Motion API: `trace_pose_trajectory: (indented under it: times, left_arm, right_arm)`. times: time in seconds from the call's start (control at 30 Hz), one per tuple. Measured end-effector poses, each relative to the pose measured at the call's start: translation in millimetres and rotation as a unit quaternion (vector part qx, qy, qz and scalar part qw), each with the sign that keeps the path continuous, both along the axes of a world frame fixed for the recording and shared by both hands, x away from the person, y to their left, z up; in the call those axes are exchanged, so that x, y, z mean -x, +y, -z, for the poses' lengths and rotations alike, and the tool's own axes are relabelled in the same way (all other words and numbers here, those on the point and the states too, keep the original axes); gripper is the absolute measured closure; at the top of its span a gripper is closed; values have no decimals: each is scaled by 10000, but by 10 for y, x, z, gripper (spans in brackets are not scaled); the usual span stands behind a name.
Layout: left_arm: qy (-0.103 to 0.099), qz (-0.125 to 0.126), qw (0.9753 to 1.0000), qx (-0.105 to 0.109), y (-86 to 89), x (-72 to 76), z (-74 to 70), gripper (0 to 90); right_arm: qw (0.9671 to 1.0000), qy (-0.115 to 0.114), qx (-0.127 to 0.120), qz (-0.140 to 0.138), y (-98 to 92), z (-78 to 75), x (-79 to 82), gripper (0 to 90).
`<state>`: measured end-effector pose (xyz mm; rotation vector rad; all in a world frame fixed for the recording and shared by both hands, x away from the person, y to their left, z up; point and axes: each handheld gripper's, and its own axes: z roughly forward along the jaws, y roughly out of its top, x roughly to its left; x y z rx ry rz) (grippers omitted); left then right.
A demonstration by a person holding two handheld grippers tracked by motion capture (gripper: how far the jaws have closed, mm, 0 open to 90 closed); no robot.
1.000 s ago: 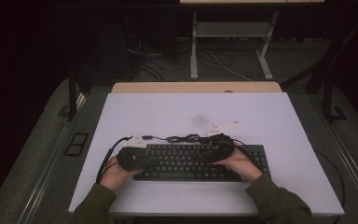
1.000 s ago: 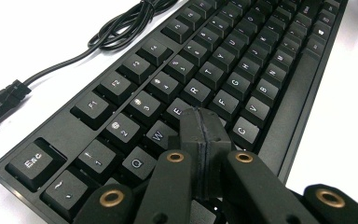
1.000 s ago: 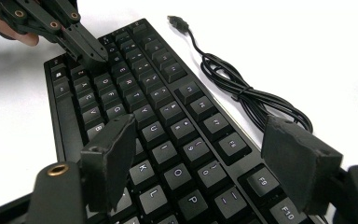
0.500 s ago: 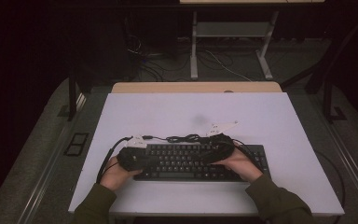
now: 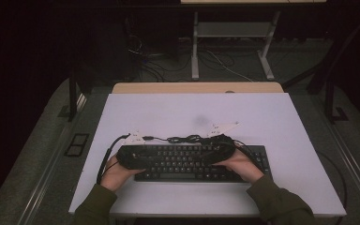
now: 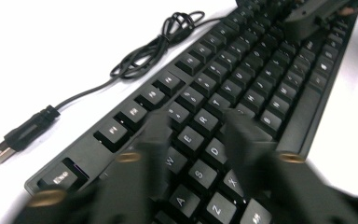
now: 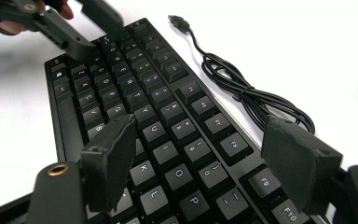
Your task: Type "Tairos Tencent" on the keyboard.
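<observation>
With both sets of jaws spread and empty above the keyboard (image 5: 197,161), I judged it rigid and light, best gripped by its end edges.

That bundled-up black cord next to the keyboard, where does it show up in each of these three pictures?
High view: the coiled cable lies just behind the keyboard's far edge, mid-table.
Left gripper view: upper left, its USB plug at far left.
Right gripper view: right of centre, plug at top.
Shared landmark: the keyboard's function-key row.
</observation>
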<state>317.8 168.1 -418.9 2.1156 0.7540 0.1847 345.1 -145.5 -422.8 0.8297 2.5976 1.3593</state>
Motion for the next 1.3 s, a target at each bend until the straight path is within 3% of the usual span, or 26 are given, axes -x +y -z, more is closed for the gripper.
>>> trace_pose_trajectory:
  times: [0.13, 0.37, 0.7, 0.87, 1.3]
  left_arm:
    - [-61, -76, 10000, 5, -28, 7, 5, 356]
    - [-126, -199, 9997, 46, -60, -5, 10, 150]
    - [-149, -126, 9998, 31, -67, 29, -3, 146]
    - [-135, 103, 9998, 103, -94, 87, -7, 268]
    - [186, 763, 9968, 142, -124, 185, 13, 797]
  right_arm:
    - [10000, 1, 1, 1, -2, 2, -3, 257]
    - [10000, 2, -6, 6, -3, 1, -3, 257]
    - [10000, 3, -4, -1, -1, 0, -1, 257]
    - [10000, 14, -11, 9, -6, -3, -2, 256]
    - [10000, 19, -10, 1, -6, -2, -2, 257]
